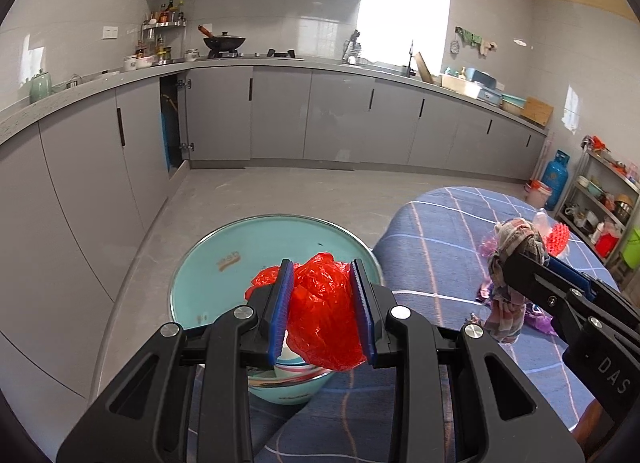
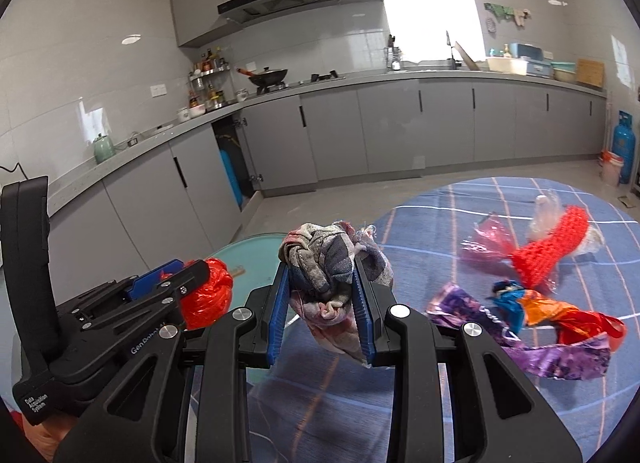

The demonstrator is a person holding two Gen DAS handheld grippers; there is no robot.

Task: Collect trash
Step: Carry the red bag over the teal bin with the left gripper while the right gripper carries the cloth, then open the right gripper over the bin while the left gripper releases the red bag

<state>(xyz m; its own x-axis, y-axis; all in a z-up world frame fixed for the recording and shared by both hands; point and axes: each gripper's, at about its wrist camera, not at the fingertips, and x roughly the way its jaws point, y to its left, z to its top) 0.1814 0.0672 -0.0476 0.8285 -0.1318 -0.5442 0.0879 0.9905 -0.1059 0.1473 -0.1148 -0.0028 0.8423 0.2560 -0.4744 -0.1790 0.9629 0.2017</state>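
Observation:
My left gripper [image 1: 322,275] is shut on a crumpled red plastic bag [image 1: 324,311], held over a teal metal bin [image 1: 208,283] that stands beside the table. The same bag [image 2: 208,299] and left gripper [image 2: 188,277] show at the left of the right wrist view. My right gripper [image 2: 322,275] is shut on a wadded checked cloth rag [image 2: 324,263], held above the table's near left edge; the rag [image 1: 516,251] also hangs at the right of the left wrist view. More trash lies on the blue checked tablecloth [image 2: 460,215]: a red foam net [image 2: 556,243], a purple wrapper [image 2: 560,355], an orange and blue wrapper [image 2: 536,307].
A clear plastic bottle [image 2: 546,211] lies behind the red net. Grey kitchen cabinets [image 1: 280,115] run along the far wall, one door open [image 1: 174,131]. A blue gas cylinder [image 1: 556,179] and a metal shelf rack [image 1: 604,199] stand at the right.

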